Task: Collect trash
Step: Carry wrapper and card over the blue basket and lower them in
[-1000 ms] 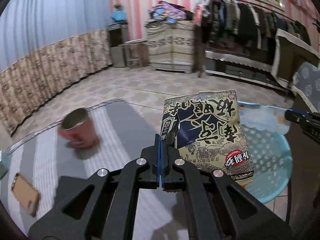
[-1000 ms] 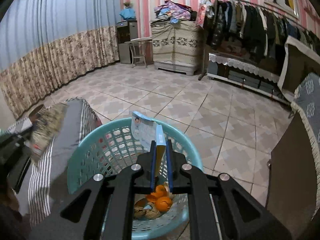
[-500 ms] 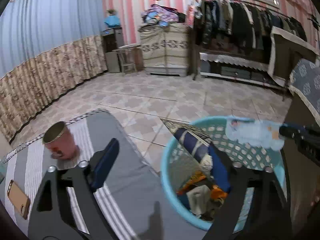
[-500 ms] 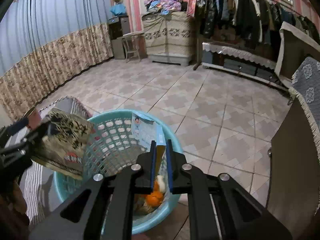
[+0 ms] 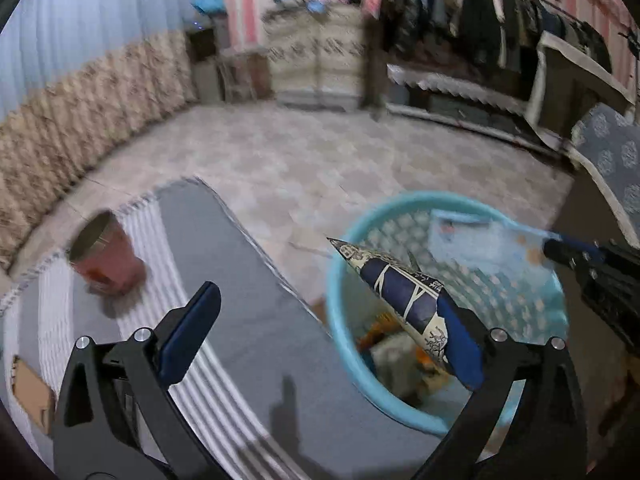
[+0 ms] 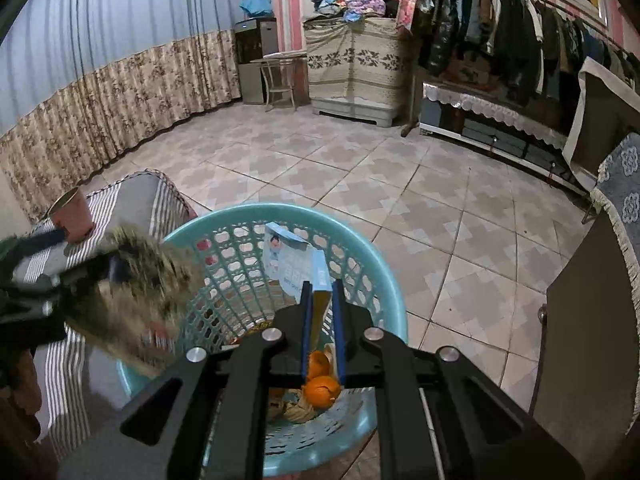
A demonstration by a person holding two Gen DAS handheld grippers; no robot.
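one basket (image 6: 384, 288), two grippers, one red cup (image 5: 106, 254), one snack bag (image 5: 400, 292)

The snack bag (image 5: 404, 300) and blue packet (image 6: 296, 264) crowd the basket (image 5: 340, 344) mouth; the striped table (image 5: 248, 320) lies open.

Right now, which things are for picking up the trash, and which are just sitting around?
For the job:
- snack bag, slipping from the open left gripper over the basket
- blue basket
- small blue box, held by the right gripper
- orange peels in the basket

Just lying about:
- red cup
- phone
- striped cloth
- clothes rack
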